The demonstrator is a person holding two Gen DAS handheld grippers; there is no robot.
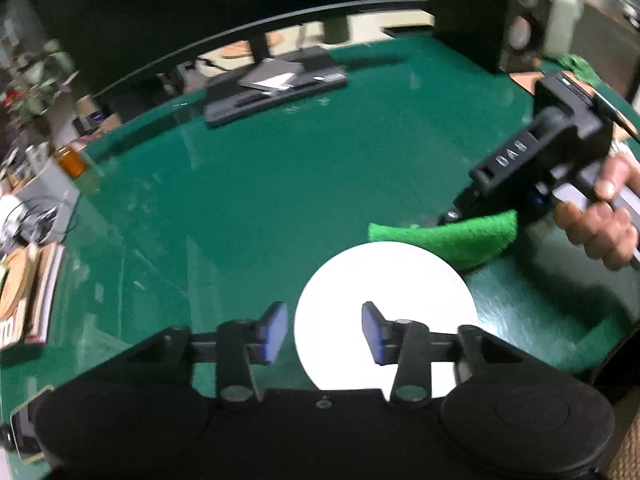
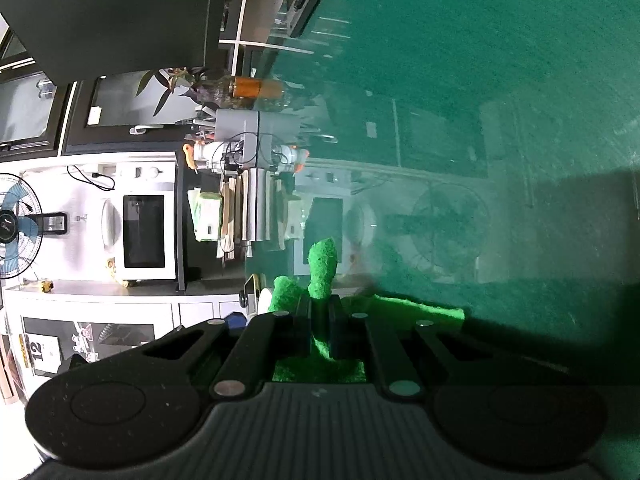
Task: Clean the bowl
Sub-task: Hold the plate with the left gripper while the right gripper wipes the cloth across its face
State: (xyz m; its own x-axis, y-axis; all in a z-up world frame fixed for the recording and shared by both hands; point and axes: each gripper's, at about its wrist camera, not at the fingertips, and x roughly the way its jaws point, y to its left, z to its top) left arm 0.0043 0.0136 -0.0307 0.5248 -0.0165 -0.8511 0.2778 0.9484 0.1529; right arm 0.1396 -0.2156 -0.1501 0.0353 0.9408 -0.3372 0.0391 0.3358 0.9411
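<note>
The left gripper (image 1: 325,332) hung open over the bowl (image 1: 386,312) – let go, wiping seemingly done – while the right gripper (image 2: 320,330) pinched the pad (image 1: 448,240) beside its rim.

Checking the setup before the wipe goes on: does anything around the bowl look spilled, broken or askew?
Nothing stands out. The white bowl sits on the green table, no spill visible, though glare hides its inside. The green cloth is pinched in the right tool; the left tool is open.
</note>
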